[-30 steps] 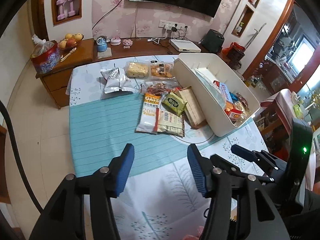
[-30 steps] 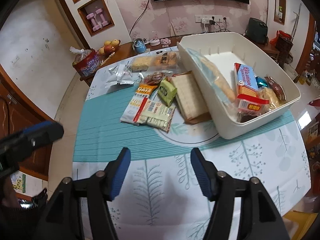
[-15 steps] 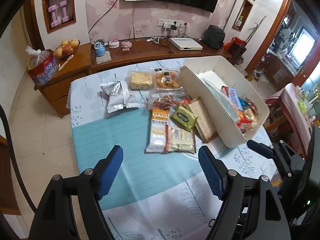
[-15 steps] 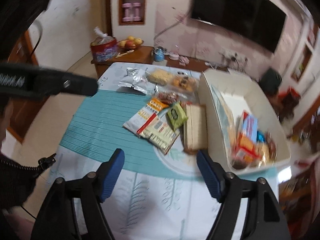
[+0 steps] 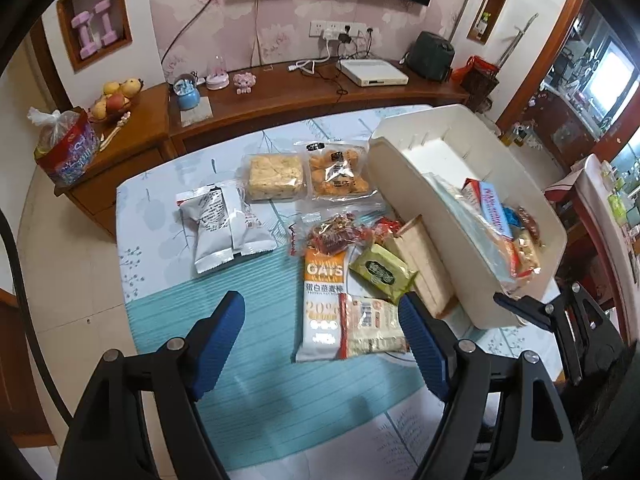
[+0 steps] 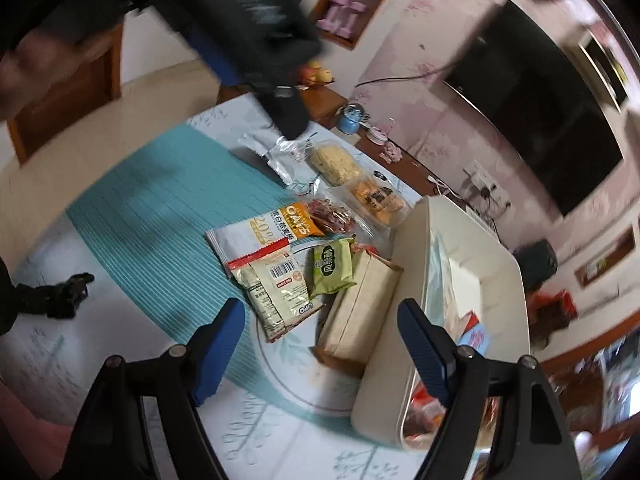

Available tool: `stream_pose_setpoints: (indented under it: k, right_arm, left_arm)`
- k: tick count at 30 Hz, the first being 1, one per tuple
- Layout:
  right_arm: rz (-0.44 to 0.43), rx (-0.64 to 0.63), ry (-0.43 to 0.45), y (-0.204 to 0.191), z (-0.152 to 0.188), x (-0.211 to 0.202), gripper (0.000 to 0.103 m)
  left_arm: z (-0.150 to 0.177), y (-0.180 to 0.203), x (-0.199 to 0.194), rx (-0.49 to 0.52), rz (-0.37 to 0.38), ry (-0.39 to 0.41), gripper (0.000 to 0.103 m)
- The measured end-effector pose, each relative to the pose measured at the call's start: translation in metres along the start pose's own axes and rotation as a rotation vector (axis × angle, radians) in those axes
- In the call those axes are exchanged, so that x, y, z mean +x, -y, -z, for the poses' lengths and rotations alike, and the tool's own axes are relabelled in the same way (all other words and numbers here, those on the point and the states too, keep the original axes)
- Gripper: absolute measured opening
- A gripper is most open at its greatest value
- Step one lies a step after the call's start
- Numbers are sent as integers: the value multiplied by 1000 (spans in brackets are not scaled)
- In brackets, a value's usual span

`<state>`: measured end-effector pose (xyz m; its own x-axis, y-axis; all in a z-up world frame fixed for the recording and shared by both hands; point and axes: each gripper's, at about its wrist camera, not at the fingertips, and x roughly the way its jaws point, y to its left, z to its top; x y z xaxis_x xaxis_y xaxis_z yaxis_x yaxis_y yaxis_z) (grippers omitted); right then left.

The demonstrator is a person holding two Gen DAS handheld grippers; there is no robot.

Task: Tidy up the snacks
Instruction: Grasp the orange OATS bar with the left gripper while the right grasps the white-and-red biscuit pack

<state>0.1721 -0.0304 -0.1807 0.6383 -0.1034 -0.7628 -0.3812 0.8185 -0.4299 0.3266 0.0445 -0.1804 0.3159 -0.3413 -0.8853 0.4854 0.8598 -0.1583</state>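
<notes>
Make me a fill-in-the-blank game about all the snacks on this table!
1. The big word printed on the orange and white packet is ____.
2. The small packet lying beside the orange and white packet is coloured ____.
3. The snacks already tidied away sit inside the white ____.
4. Nothing sits between the fingers of the left tool, so it is ____.

Missing words: OATS; green; bin; open

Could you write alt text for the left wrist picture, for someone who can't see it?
An open, empty claw hangs over a table where snack packets, including an oats bar and a green packet, lie beside a white bin partly filled with snacks.
</notes>
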Motion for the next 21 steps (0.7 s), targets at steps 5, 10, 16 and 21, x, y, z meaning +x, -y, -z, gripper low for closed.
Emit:
stream_pose_setpoints:
  k: [5, 10, 16, 21]
  right_arm:
    - [-66, -65, -31, -3, -1, 18, 79]
    - [-139, -140, -70, -6, 1, 38, 79]
    - [-206, -159, -114, -9, -2, 58, 79]
    - [-275, -162, -143, -16, -7, 70, 79]
  left_arm:
    - [-14, -2, 33, 1, 3, -52, 78]
    - [-20, -4, 66, -5, 6, -106, 78]
    - [-24, -5, 99, -18, 14, -163, 78]
    - [-24, -4, 121, -18, 19, -209, 78]
